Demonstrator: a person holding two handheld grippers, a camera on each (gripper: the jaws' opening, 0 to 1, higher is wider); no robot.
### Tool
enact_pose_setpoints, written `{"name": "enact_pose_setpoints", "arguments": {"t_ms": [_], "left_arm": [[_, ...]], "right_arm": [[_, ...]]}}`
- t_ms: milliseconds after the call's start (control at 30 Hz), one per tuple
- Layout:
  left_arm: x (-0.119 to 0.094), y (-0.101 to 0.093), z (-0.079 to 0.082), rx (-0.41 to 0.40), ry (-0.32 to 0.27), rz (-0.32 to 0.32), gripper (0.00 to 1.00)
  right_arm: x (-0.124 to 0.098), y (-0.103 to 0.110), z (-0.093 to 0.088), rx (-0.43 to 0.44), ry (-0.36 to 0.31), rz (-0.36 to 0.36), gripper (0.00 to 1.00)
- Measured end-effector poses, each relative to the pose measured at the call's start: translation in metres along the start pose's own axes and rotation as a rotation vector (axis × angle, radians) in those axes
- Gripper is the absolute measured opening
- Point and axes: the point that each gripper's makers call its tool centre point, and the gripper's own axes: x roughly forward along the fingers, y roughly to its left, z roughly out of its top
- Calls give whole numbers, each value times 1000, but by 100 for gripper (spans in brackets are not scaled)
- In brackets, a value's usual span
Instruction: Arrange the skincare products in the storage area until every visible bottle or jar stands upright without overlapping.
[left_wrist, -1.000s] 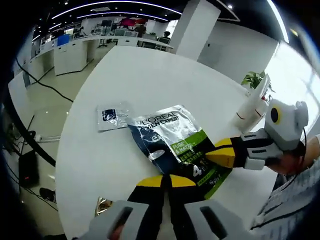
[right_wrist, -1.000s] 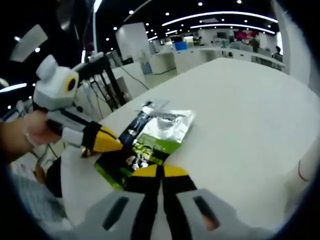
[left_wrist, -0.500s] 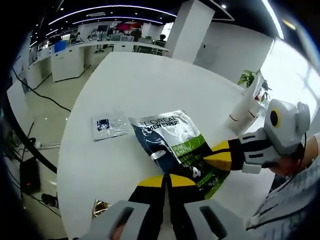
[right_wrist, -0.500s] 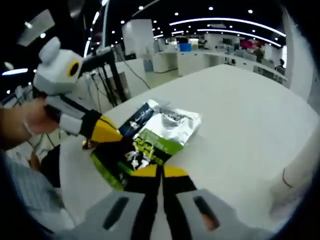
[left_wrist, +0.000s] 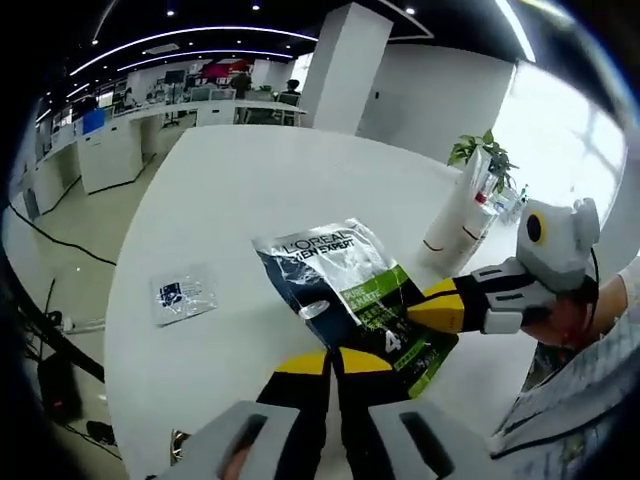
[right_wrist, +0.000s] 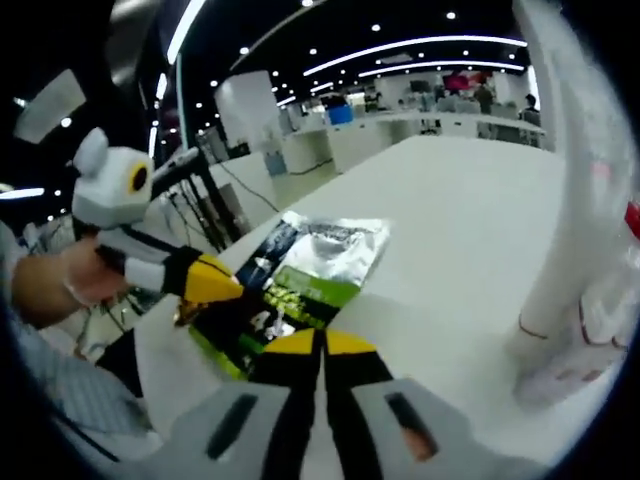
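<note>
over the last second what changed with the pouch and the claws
Both claws, left and right, stay shut on the L'Oreal pouch; nothing was let go. The pouch looks lifted off the white table: the small sachet now sits farther from it, though the cameras moved too. The white tube stays upright.

Small sachet (left_wrist: 184, 296) print too small to read — white tube (right_wrist: 560, 190) blurred, top cut off.

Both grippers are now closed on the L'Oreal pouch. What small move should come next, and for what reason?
Probably raise the L'Oreal pouch toward upright. The left gripper and right gripper both pinch its green end while it stays flat on the white table, whereas the white tube already stands.
</note>
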Motion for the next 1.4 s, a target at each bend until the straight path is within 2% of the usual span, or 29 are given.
{"name": "enact_pose_setpoints", "arguments": {"t_ms": [567, 667, 767, 1033, 1200, 1400], "left_arm": [[33, -42, 14, 50, 23, -90, 2], [37, -46, 16, 51, 30, -95, 2], [45, -51, 18, 51, 36, -98, 2], [59, -59, 20, 42, 45, -103, 2], [68, -62, 17, 17, 60, -103, 2], [76, -64, 18, 18, 58, -86, 2]], "right_arm": [[-34, -42, -1, 15, -35, -120, 1], [-37, -47, -2, -45, -18, -148, 1], [-39, -54, -3, -153, 17, -199, 1], [-43, -71, -6, -134, 34, -242, 2], [-44, -76, -11, -159, 47, -261, 2], [-40, -86, -12, -227, 80, -324, 2]]}}
